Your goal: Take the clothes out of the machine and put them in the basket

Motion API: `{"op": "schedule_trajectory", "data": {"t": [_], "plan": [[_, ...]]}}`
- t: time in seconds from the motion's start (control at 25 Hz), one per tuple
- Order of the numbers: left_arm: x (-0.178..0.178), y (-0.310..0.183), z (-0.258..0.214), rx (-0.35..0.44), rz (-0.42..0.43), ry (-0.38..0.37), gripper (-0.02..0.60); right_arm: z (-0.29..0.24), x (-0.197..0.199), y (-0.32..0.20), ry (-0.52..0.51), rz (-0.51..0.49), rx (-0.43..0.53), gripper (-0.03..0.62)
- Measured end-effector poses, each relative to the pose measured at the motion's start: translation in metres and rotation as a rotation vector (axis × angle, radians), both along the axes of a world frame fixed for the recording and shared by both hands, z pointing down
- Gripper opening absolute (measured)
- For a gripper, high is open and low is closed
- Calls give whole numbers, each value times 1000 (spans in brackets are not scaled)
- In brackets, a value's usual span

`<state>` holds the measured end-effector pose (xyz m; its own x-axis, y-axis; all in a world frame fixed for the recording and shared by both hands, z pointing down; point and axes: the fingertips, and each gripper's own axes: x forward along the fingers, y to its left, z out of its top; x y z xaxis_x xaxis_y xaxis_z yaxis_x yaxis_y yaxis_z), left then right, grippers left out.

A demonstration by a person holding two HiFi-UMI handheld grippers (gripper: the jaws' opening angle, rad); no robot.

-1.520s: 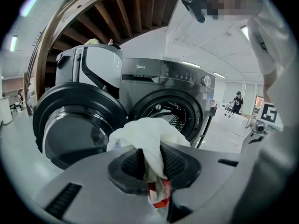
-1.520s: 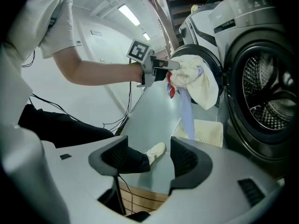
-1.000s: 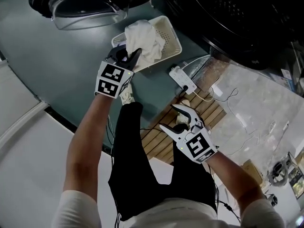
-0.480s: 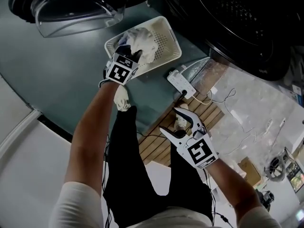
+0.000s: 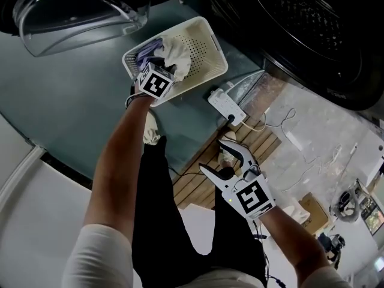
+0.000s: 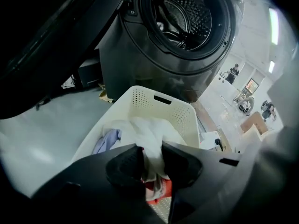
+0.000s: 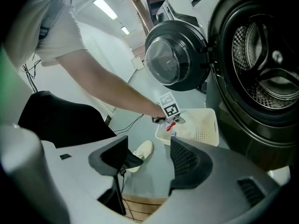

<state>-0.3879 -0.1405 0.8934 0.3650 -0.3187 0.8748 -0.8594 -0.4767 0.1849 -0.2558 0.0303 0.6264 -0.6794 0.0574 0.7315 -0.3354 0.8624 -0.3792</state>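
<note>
The cream laundry basket [image 5: 205, 27] stands on the grey floor before the washing machine, whose drum [image 5: 312, 17] is open. My left gripper [image 5: 170, 71] reaches down into the basket. Its jaws are opening with a white cloth [image 6: 147, 134] still pinched between the pads. A lilac garment [image 6: 105, 141] and something red [image 6: 159, 190] lie under it in the basket [image 6: 163, 106]. My right gripper [image 5: 217, 155] hangs open and empty over the wooden slats, well away from the basket [image 7: 205, 127]. In the right gripper view its jaws [image 7: 149, 155] stand wide apart.
The machine's round door [image 5: 78, 11] is swung open at the upper left. A white power strip [image 5: 227, 102] with cables lies beside the basket, next to a wooden slatted mat [image 5: 255, 140]. A pale shoe [image 7: 140, 150] is on the floor. Clear plastic sheeting covers the right.
My left gripper has dropped from above the basket down into it, carrying the white cloth along. The right gripper has sunk a little.
</note>
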Motion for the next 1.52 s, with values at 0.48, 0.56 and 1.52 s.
{"op": "schedule_trajectory", "data": {"t": [0.48,0.56,1.52], "plan": [[-7,-2,19,-30,-13,-12,210,7,-5,-15,5,12,-5,287],[-8,-3,14,-22,-14,-14,216,6,-5,-16,1,9,0,287],[21,57,-153,124,-188,-8,183,-59,62,-9,-143,-14,105,285]]}}
